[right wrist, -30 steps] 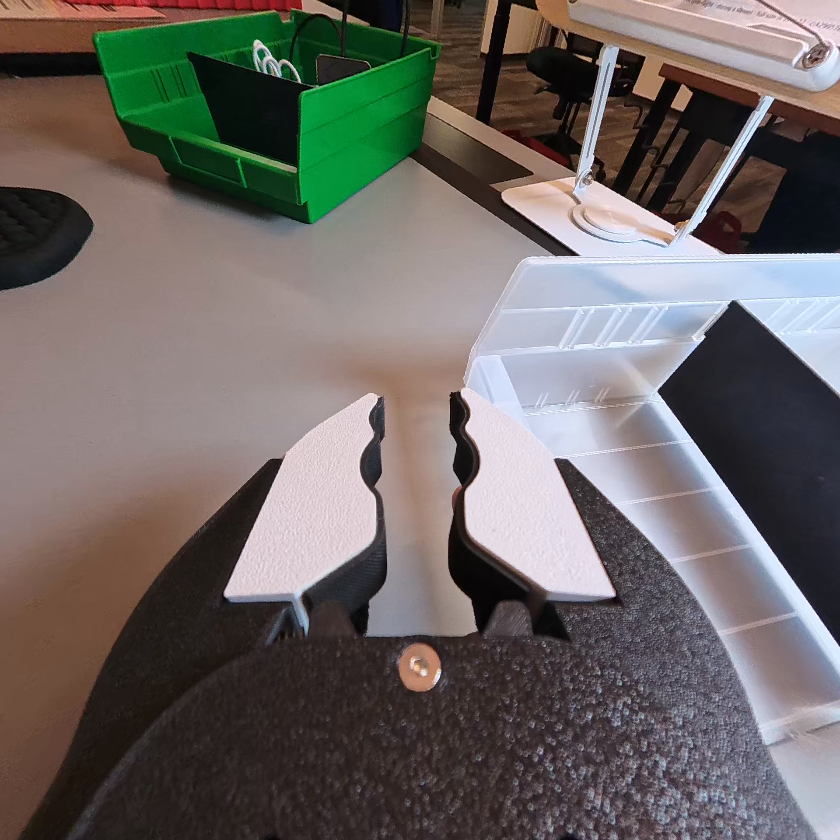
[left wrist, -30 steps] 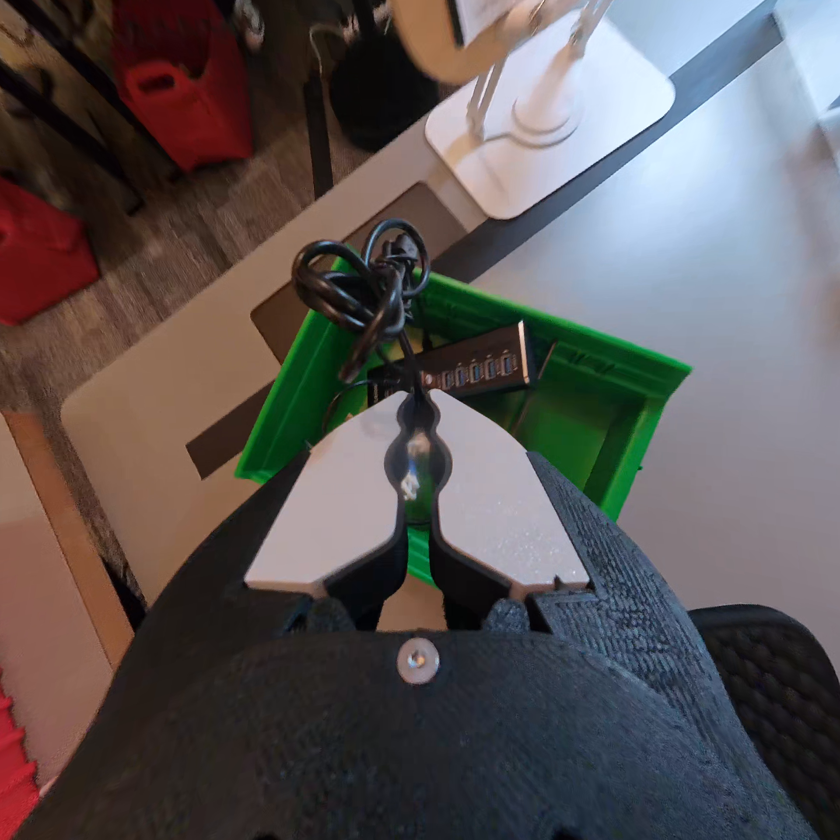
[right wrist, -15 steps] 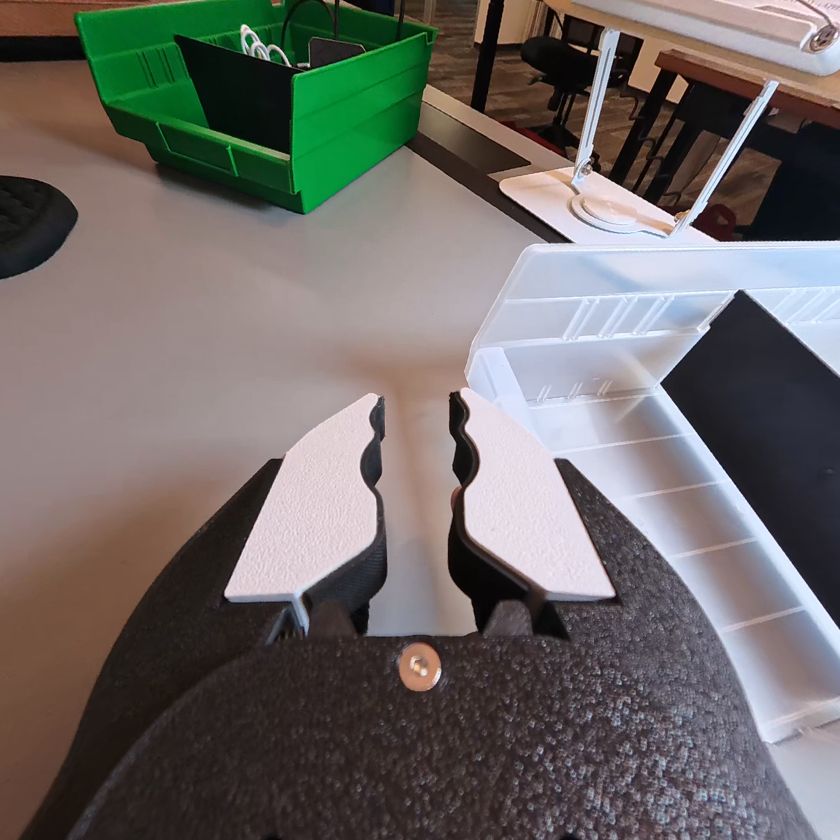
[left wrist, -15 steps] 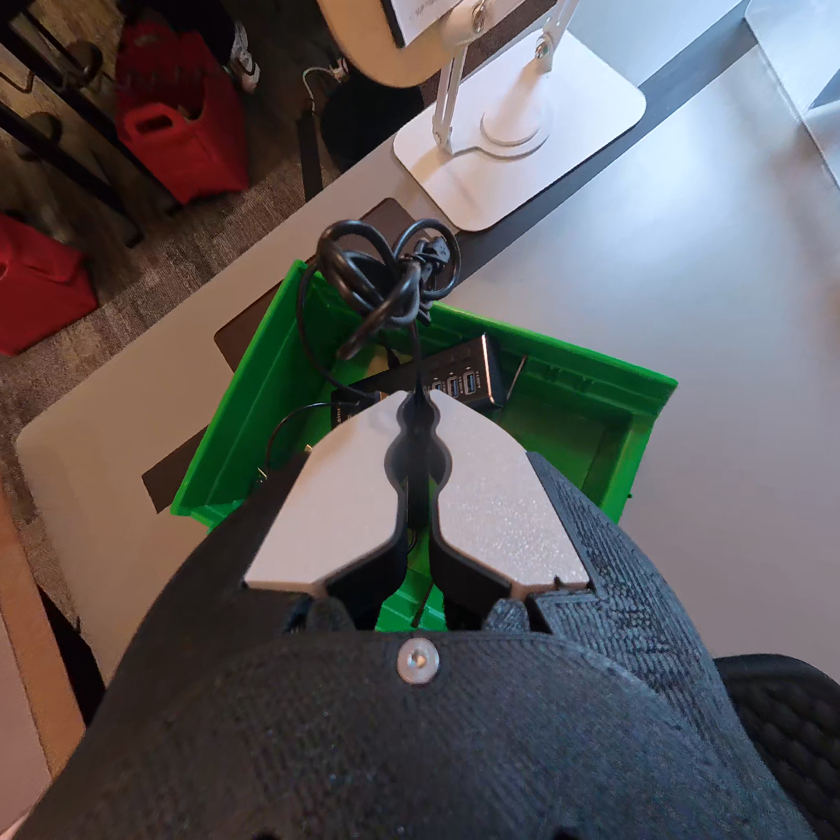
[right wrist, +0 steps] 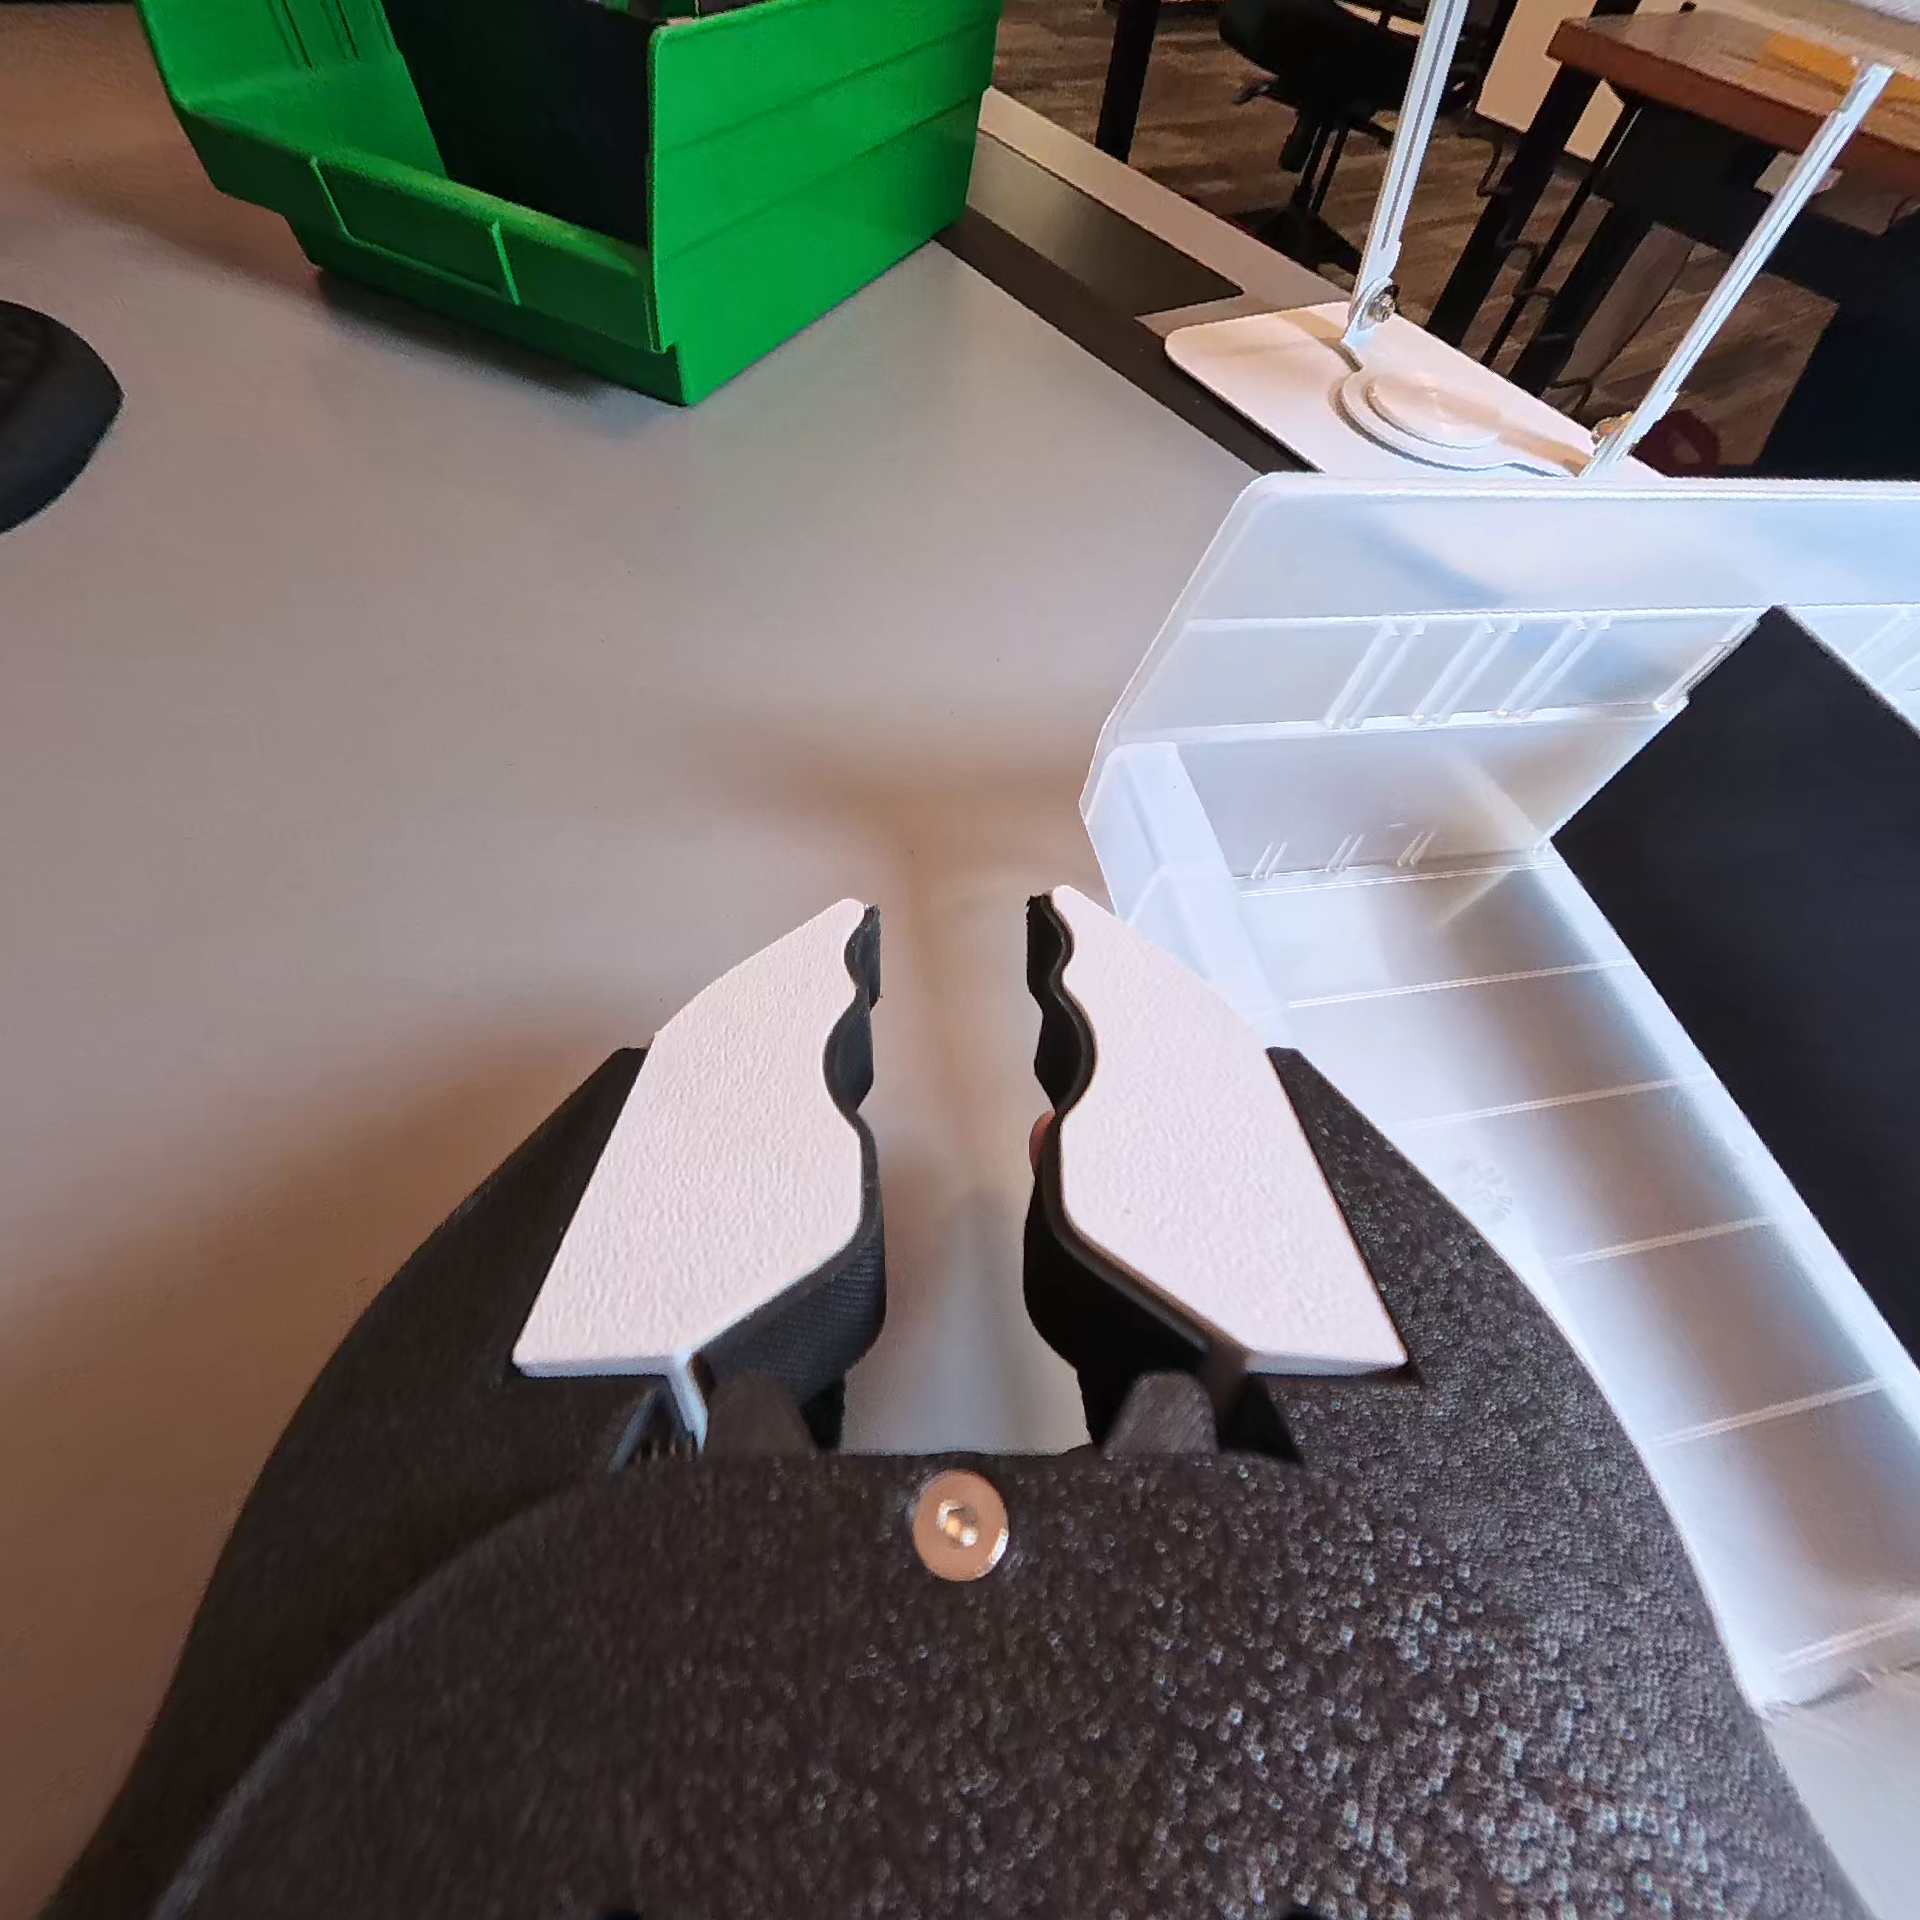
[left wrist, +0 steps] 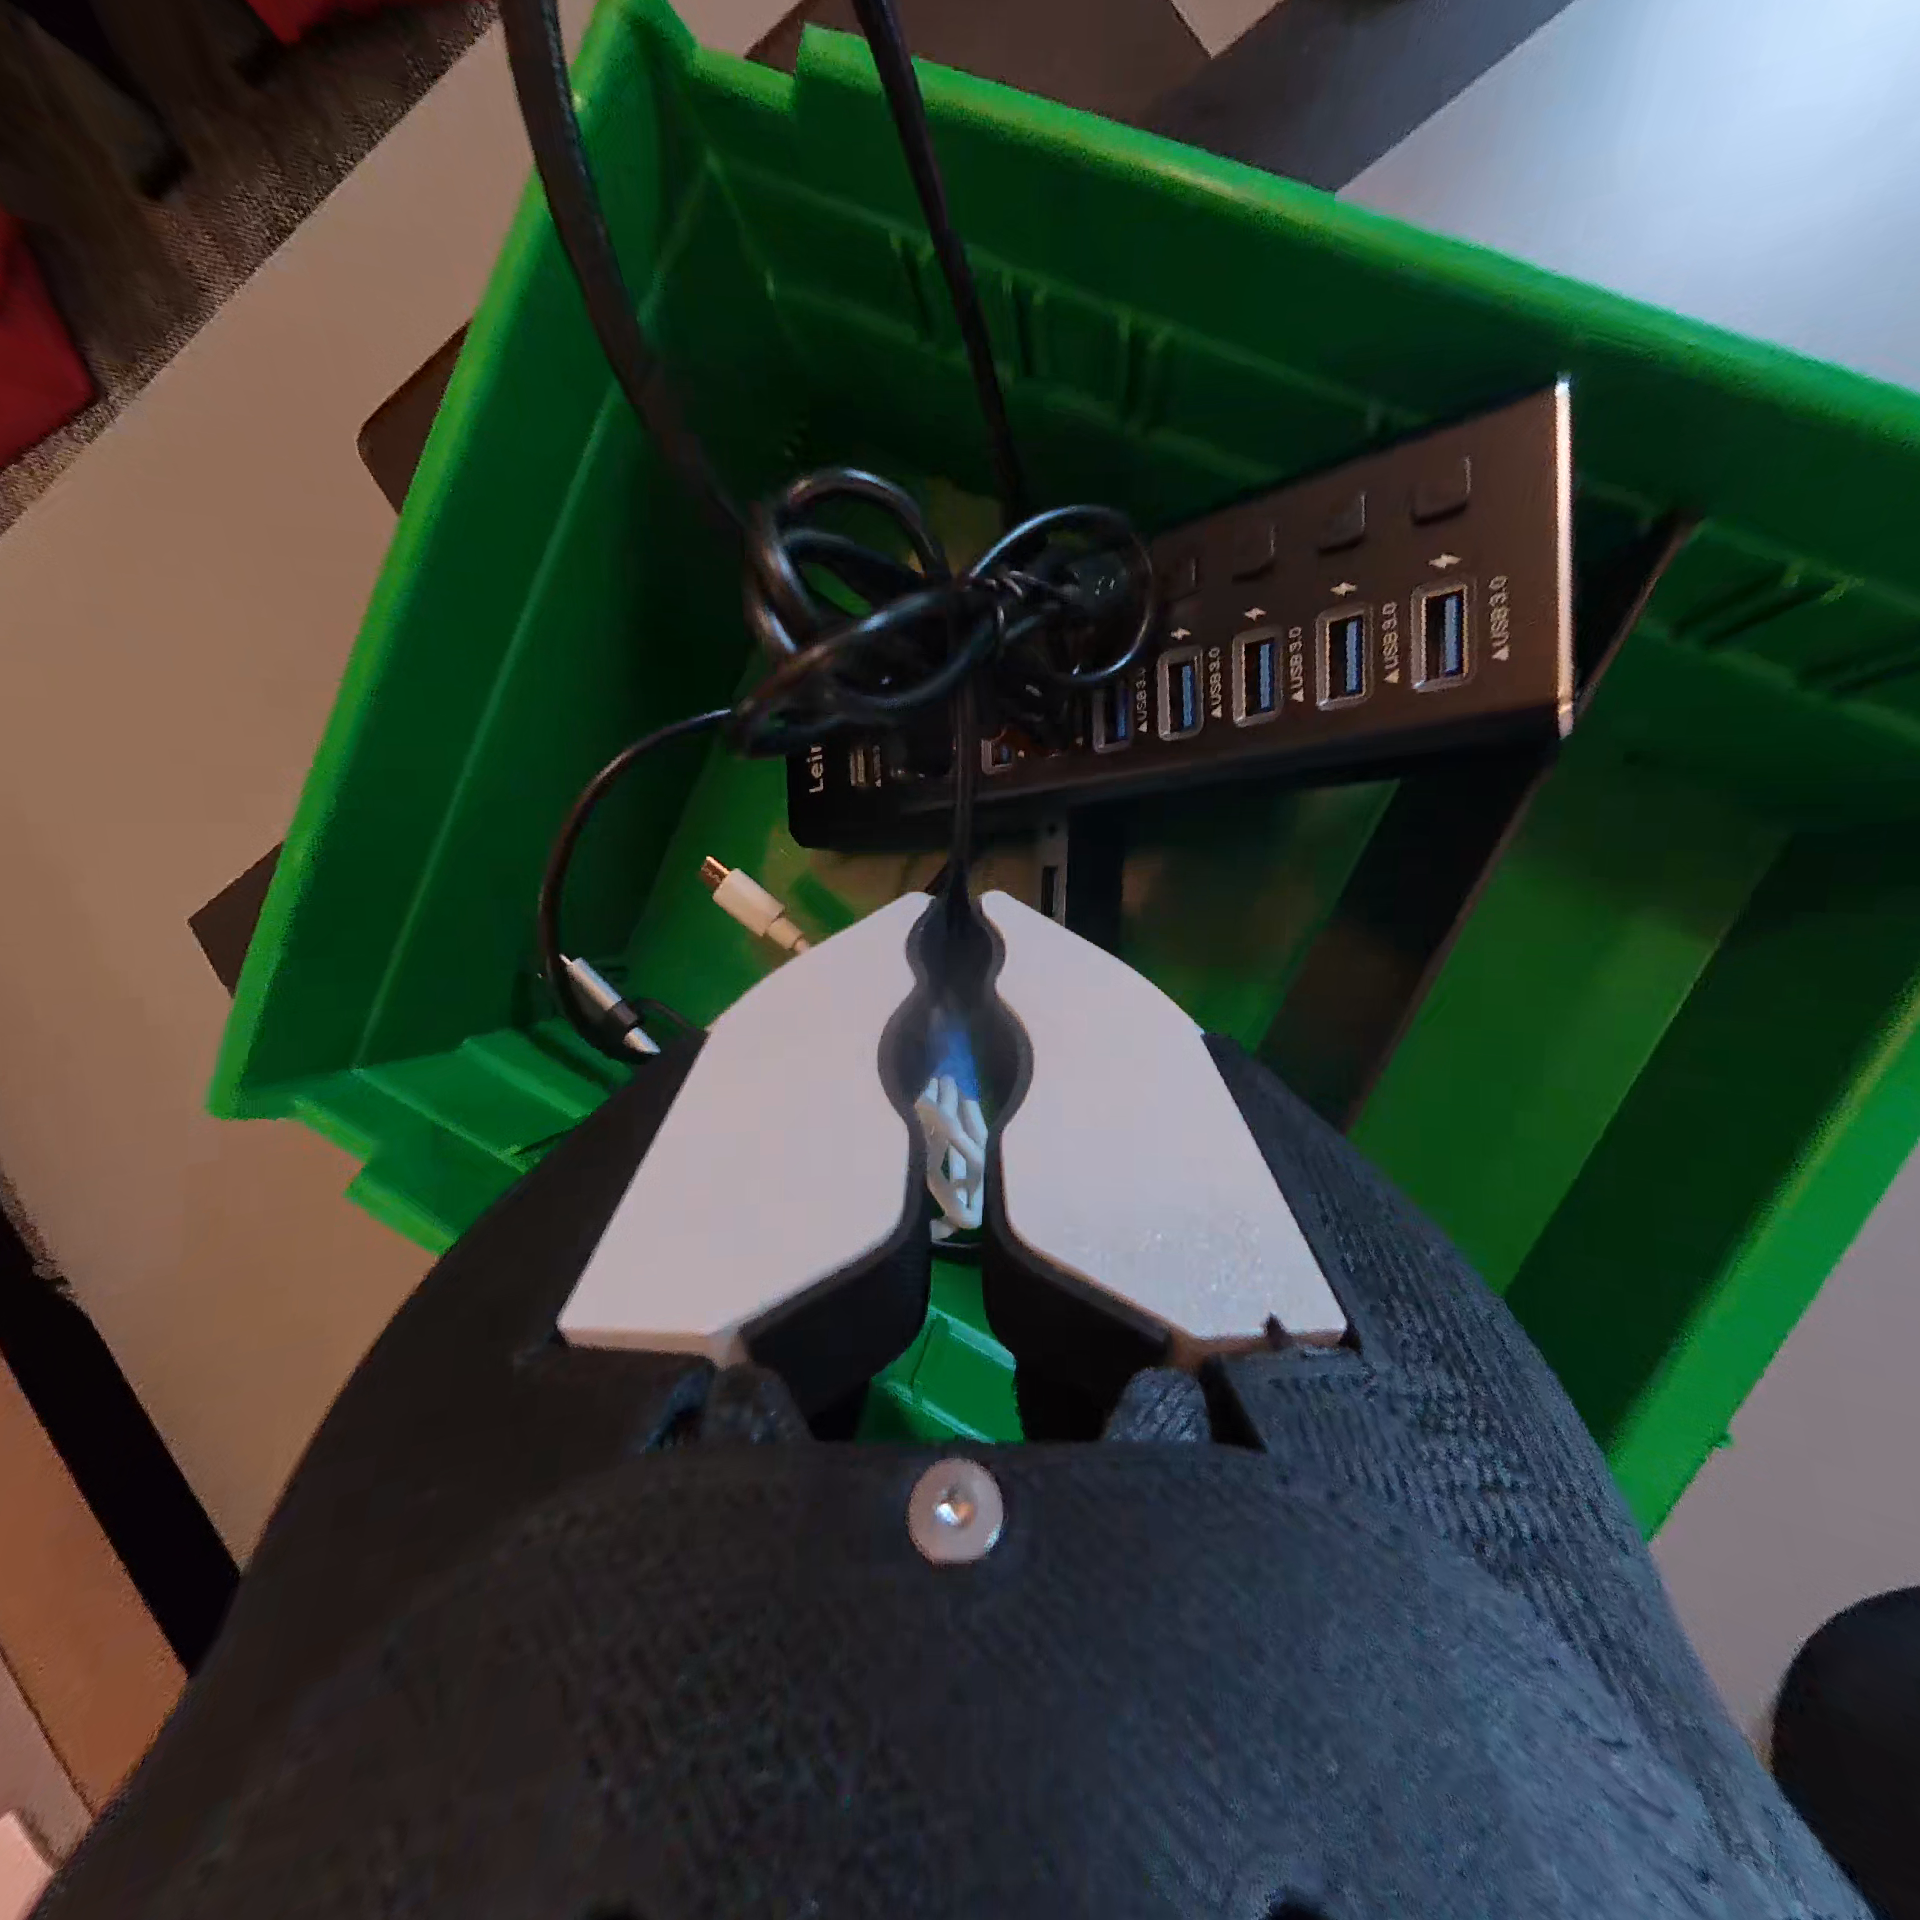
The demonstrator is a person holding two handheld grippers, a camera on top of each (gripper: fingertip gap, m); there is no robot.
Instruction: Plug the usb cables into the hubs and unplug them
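My left gripper (left wrist: 956, 909) is shut on a thin black USB cable (left wrist: 961, 800), whose tangled bundle (left wrist: 935, 613) hangs just ahead of the fingertips, low inside the green bin (left wrist: 436, 665). A black multi-port USB hub (left wrist: 1340, 644) leans against the bin's far wall. A white cable plug (left wrist: 753, 909) and a silver-tipped black cable (left wrist: 603, 997) lie on the bin floor. A white coiled cable (left wrist: 951, 1153) shows between the fingers. My right gripper (right wrist: 954, 925) is open and empty over the grey table (right wrist: 468, 727), beside the clear bin (right wrist: 1351, 831).
The green bin (right wrist: 727, 208) stands far left in the right wrist view, with a black divider (right wrist: 530, 114) inside. A white lamp base (right wrist: 1382, 395) sits at the table's back edge. A black pad (right wrist: 42, 416) lies at the left. A black divider (right wrist: 1766, 883) stands in the clear bin. My hands' fingertips stand some 45 cm from each other. My left gripper's tips are some 7 cm from the black multi-port USB hub (left wrist: 1340, 644).
My left gripper has dropped toward the green bin with the black cable, so the bundle now hangs inside it near the hub. My right gripper has shifted slightly forward and stays open.
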